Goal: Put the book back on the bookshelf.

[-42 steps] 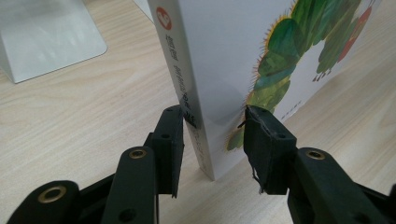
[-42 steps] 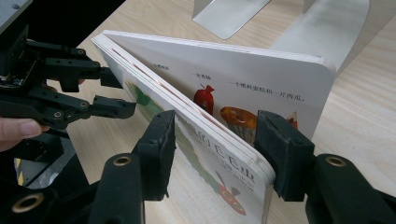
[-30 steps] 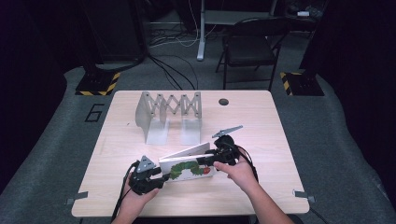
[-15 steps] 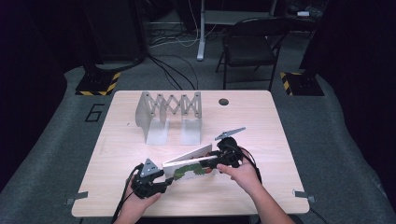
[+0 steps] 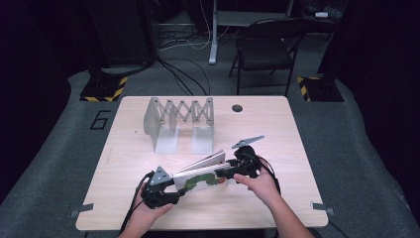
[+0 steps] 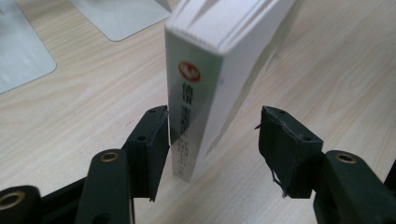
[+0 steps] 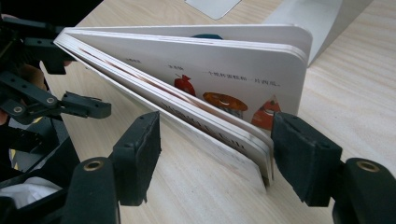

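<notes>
Low in the frame, the board book [image 5: 200, 174] stands on its edge between the spread left gripper [image 6: 212, 140] at its spine and the spread right gripper [image 7: 215, 151], apparently touching the pages.

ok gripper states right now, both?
Left gripper: open, jaws either side of the book spine, one jaw apart from it.
Right gripper: open around the book's page edge.

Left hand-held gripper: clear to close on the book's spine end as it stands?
Probably yes. In the left gripper view, the board book stands between the left hand-held gripper's open jaws, one pad by the spine and the other apart, with nothing between them.
</notes>
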{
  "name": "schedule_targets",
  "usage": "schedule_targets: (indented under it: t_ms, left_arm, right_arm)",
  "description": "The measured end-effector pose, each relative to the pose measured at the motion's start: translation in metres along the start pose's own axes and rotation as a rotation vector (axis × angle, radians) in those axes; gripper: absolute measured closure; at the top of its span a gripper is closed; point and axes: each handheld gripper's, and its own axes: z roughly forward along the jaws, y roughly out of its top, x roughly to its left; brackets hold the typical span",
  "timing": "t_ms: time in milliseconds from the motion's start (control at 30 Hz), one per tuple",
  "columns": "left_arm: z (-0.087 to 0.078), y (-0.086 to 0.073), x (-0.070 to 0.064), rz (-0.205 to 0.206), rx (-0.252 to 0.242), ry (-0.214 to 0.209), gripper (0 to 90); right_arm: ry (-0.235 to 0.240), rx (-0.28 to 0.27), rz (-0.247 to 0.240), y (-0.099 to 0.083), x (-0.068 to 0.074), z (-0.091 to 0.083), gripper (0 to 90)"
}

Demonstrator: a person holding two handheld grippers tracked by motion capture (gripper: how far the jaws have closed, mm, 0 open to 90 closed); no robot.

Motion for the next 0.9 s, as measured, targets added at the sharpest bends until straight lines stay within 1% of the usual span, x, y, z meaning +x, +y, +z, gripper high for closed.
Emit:
schedule_targets:
  t_ms: [67,133,233,300,333,400,467,500,533,600,633,667,700,767,833,900]
  left_arm:
    - [0.000,0.003,0.002,0.000,-0.001,0.002,42.1]
    - [0.001,0.006,0.005,-0.003,0.005,-0.008,42.4]
    - [0.002,0.009,0.007,-0.007,0.002,-0.012,42.3]
    - [0.003,0.014,0.008,-0.008,0.004,-0.028,42.0]
    - [0.003,0.015,0.008,-0.016,0.009,-0.037,41.7]
    - [0.005,0.019,0.008,-0.002,0.024,-0.037,40.1]
    - [0.006,0.023,0.006,0.001,0.030,-0.045,40.0]
    - [0.007,0.025,0.006,0.016,0.032,-0.036,40.0]
    - [0.008,0.027,0.006,0.020,0.034,-0.048,39.8]
    - [0.010,0.030,0.005,0.015,0.031,-0.057,39.0]
    - [0.012,0.032,0.005,0.025,0.034,-0.059,38.9]
    - [0.013,0.033,0.005,0.027,0.034,-0.053,38.5]
    - [0.014,0.035,0.004,0.031,0.039,-0.062,38.3]
    - [0.017,0.037,0.003,0.035,0.045,-0.064,37.2]
    - [0.020,0.038,0.002,0.048,0.041,-0.059,36.9]
    - [0.022,0.040,0.001,0.047,0.042,-0.057,36.3]
  right_arm:
    - [0.003,-0.001,0.011,-0.001,0.000,-0.001,33.4]
    - [0.001,-0.003,-0.003,-0.001,-0.002,-0.001,33.2]
    - [0.000,-0.002,-0.005,-0.002,-0.002,-0.001,33.2]
    - [0.000,-0.002,0.003,-0.003,-0.003,-0.001,33.1]
    - [-0.002,0.001,-0.001,-0.003,-0.004,-0.001,33.1]
    - [-0.001,0.000,0.005,-0.004,-0.004,-0.001,33.0]
    - [-0.001,-0.001,0.006,-0.004,-0.005,-0.001,33.0]
    - [0.000,-0.001,0.007,-0.005,-0.005,0.000,33.0]
    - [0.000,-0.004,0.002,-0.005,-0.006,0.000,33.0]
    - [-0.001,0.000,0.000,-0.005,-0.006,0.000,33.0]
    - [-0.002,0.000,-0.001,-0.005,-0.006,0.000,33.0]
    - [-0.003,0.000,-0.001,-0.005,-0.006,0.000,33.0]
    - [-0.004,0.000,-0.001,-0.005,-0.006,0.000,33.1]
    - [-0.007,0.002,0.000,-0.006,-0.007,0.000,33.1]
    - [-0.008,0.000,0.000,-0.006,-0.007,0.000,33.4]
    - [-0.011,0.004,0.013,-0.007,-0.007,0.001,33.8]
